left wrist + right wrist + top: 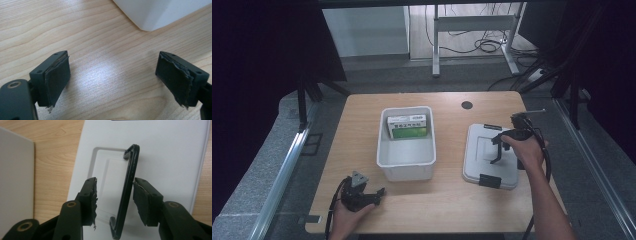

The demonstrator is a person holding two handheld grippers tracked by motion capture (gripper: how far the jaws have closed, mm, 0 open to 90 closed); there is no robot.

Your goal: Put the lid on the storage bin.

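A white bin (406, 162) stands mid-table with a green and white box (407, 126) lying at its far end. To its right lies a flat white lid (479, 160) whose black handle (129, 185) is swung up on edge. My right gripper (115, 182) is open astride that handle, which rests against the right pad (141, 200) and stands clear of the left one. From above, the right gripper (498, 148) hangs over the lid's middle. My left gripper (381, 194) sits low near the table's front left, open, jaws wide over bare wood (112, 57).
The bin's rounded corner (152, 15) lies just ahead of the left jaws. The lid has black latches (489, 180) at its near and far ends. A dark round hole (467, 105) marks the table's far side. Beyond the table are desk legs and cables (482, 45).
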